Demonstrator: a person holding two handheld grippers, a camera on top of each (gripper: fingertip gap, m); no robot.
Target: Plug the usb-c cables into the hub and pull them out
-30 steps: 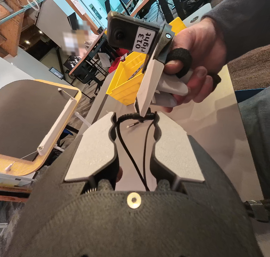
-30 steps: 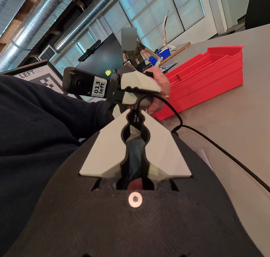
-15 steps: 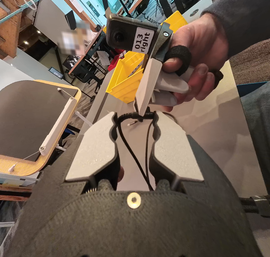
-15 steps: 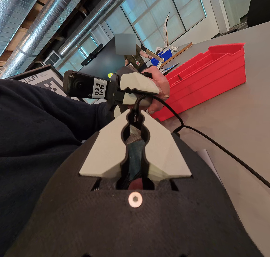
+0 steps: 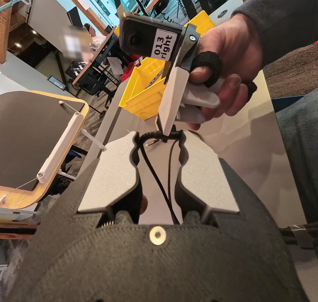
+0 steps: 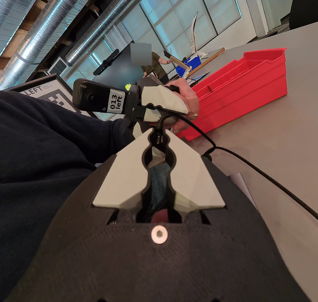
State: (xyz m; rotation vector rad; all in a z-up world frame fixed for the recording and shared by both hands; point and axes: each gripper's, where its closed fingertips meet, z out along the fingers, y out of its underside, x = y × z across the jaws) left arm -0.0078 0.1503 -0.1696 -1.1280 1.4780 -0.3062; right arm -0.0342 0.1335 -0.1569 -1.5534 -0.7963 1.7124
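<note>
1. In the left wrist view, the left claw (image 5: 159, 137) is seen part open, a black usb-c cable (image 5: 151, 163) bridging its two tips at the strain-relief end; whether the cable is truly pinched cannot be told.
2. The right claw (image 6: 159, 135) is drawn narrow, and the metal usb-c plug (image 6: 159, 139) is held between its tips.
3. The two claws are met tip to tip above the grey bench (image 6: 275, 139).
4. A second bare plug (image 5: 149, 143) is seen hanging just under the left claw's tips.
5. Cable is trailed across the bench toward the right.
6. A red bin (image 6: 249, 90) and a yellow bin (image 5: 142, 94) are set farther back.
7. No hub can be made out.
</note>
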